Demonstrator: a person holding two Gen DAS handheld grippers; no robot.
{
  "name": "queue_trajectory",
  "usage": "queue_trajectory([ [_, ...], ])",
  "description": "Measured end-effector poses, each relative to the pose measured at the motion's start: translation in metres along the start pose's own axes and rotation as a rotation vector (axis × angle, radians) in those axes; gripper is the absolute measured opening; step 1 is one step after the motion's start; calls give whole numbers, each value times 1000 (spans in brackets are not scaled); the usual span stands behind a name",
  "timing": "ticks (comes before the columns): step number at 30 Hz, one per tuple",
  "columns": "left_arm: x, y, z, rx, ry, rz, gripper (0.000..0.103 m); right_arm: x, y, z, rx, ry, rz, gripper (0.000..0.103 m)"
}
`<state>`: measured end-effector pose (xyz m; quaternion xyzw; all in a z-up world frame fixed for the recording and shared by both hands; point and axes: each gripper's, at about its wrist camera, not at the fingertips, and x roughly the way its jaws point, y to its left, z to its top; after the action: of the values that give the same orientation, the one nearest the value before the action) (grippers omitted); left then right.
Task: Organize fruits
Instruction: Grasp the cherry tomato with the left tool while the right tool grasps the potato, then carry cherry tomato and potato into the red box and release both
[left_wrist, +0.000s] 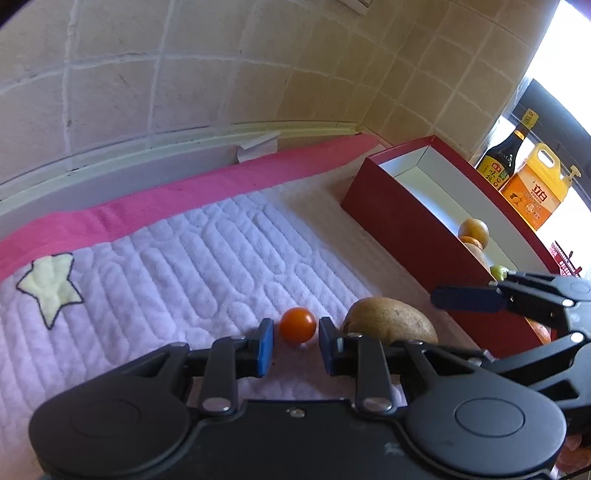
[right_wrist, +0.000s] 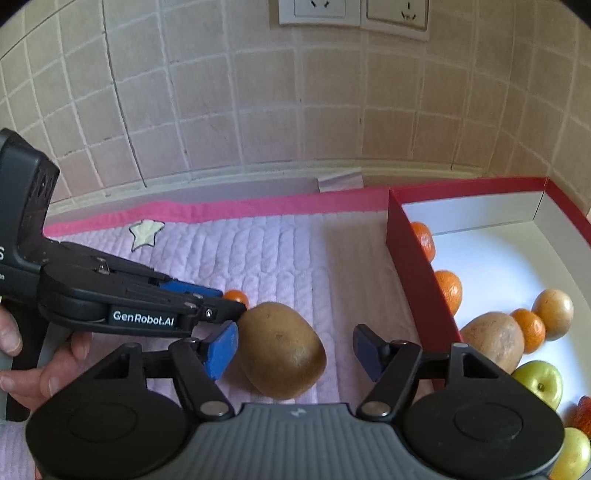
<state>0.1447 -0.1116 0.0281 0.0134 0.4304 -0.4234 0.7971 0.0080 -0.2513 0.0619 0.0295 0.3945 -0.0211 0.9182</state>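
Note:
A small orange-red tomato-like fruit lies on the white quilted mat, right between the blue pads of my left gripper, which is open around it without clear contact. A brown kiwi-like fruit lies just right of it; it also shows in the left wrist view. My right gripper is open, its pads on either side of the brown fruit with gaps. The red box to the right holds several oranges, brown fruits and green apples.
The mat has a pink border and a star patch. A tiled wall stands behind. A soy sauce bottle and an orange oil jug stand beyond the box. The left gripper's body crosses the right wrist view.

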Motion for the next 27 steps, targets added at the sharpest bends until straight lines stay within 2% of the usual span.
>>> queue_trajectory([
  [2, 1, 0, 0, 4, -3, 6, 24, 4, 1, -1, 5, 18, 7, 71],
  [12, 1, -1, 0, 4, -23, 20, 24, 22, 3, 3, 45, 53, 45, 70],
  [16, -1, -1, -1, 1, -27, 21, 24, 23, 5, 5, 32, 49, 43, 65],
  [22, -14, -5, 0, -5, -54, 47, 23, 17, 7, 5, 29, 33, 38, 64],
  [27, -36, -12, 12, 15, -106, 63, 23, -2, 3, 10, 54, -1, 50, 63],
])
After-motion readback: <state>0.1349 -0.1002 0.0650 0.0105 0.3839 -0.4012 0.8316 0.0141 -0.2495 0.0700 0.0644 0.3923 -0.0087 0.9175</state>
